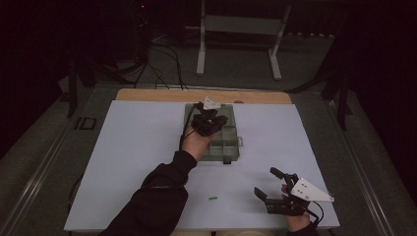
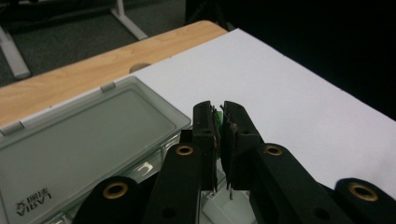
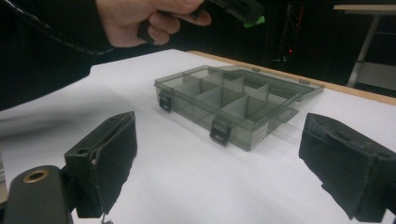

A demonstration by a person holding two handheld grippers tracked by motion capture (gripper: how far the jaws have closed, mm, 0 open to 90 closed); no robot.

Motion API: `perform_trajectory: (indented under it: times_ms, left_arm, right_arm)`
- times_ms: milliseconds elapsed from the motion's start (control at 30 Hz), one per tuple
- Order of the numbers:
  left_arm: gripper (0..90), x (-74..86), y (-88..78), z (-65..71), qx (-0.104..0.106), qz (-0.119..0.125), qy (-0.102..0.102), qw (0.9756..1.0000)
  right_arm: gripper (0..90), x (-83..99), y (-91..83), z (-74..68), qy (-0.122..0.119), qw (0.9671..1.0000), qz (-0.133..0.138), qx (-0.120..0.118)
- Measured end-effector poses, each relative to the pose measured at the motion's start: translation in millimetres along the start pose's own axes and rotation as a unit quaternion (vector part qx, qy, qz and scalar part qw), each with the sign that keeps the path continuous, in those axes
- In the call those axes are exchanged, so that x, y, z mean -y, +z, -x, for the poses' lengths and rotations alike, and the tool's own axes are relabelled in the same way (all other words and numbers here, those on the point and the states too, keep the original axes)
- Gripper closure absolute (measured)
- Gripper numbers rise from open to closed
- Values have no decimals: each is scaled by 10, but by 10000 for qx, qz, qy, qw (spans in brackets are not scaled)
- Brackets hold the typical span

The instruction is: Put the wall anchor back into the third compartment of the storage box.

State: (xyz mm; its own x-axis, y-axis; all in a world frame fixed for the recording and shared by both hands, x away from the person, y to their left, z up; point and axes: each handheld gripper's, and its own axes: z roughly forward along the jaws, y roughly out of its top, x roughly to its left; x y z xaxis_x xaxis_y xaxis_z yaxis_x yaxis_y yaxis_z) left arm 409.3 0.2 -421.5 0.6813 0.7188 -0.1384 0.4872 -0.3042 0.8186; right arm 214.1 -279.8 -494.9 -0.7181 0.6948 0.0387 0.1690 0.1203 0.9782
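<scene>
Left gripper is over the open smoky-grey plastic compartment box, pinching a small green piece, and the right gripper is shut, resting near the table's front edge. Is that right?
Not quite: the right gripper is open, not shut. The right gripper view shows its two black jaws standing wide apart with nothing between them. The rest holds: the left gripper pinches the small green piece over the open smoky-grey plastic compartment box.

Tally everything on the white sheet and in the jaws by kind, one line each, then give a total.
Clear grey plastic compartment box with open lid: 1
Small green pieces: 2, one lying on the white paper sheet, one pinched in the left gripper
Black two-jaw grippers: 2, the left gripper and the right gripper, whose jaws stand open
Total: 5
</scene>
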Motion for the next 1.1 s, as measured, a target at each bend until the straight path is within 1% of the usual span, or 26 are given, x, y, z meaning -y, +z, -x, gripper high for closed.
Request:
perform_trajectory:
  times_ms: [67,100,133,167,233,267,400,533,600,700,900,967,1033,1100]
  left_arm:
    - [831,24,55,-21,-51,-57,-90,9999]
    - [831,32,80,-35,-122,-147,-119,9997]
    - [831,42,99,-53,-189,-178,-157,9995]
    - [830,49,116,-71,-206,-198,-217,9994]
    - [830,64,136,-100,-262,-225,-272,9990]
    - [830,80,158,-121,-263,-258,-308,9988]
    - [830,124,198,-138,-285,-343,-343,9984]
    - [830,187,251,-151,-355,-445,-407,9975]
    - [830,211,277,-163,-333,-509,-442,9972]
    - [830,239,313,-173,-340,-592,-439,9967]
    - [830,293,390,-193,-362,-838,-486,9946]
    - [830,314,415,-206,-330,-902,-518,9940]
    - [830,331,438,-215,-348,-969,-523,9933]
    - [829,346,456,-225,-348,-986,-544,9930]
  right_arm:
    - [113,0,0,2,-6,10000,4,-5]
    - [113,-1,0,-1,4,10000,-2,-7]
    - [113,-1,-1,-2,5,10000,-11,-11]
    - [113,-2,-1,-2,-3,10000,-5,-7]
    - [113,-3,-2,-3,-10,10000,-2,-13]
    - [113,-3,-3,-3,-7,10000,-1,-15]
    - [113,-2,-1,-3,2,10000,-22,-17]
    - [113,-6,-2,-6,-14,10000,-7,-15]
    - [113,-4,-1,-4,-8,10000,-23,-14]
    - [113,-3,1,-6,-7,10000,-23,-19]
    - [113,-1,4,-4,-8,10000,-33,-18]
    - [113,1,6,-4,0,10000,-41,-22]
    - [113,1,7,-5,-5,10000,-47,-20]
    - [113,1,7,-6,-8,10000,-47,-24]
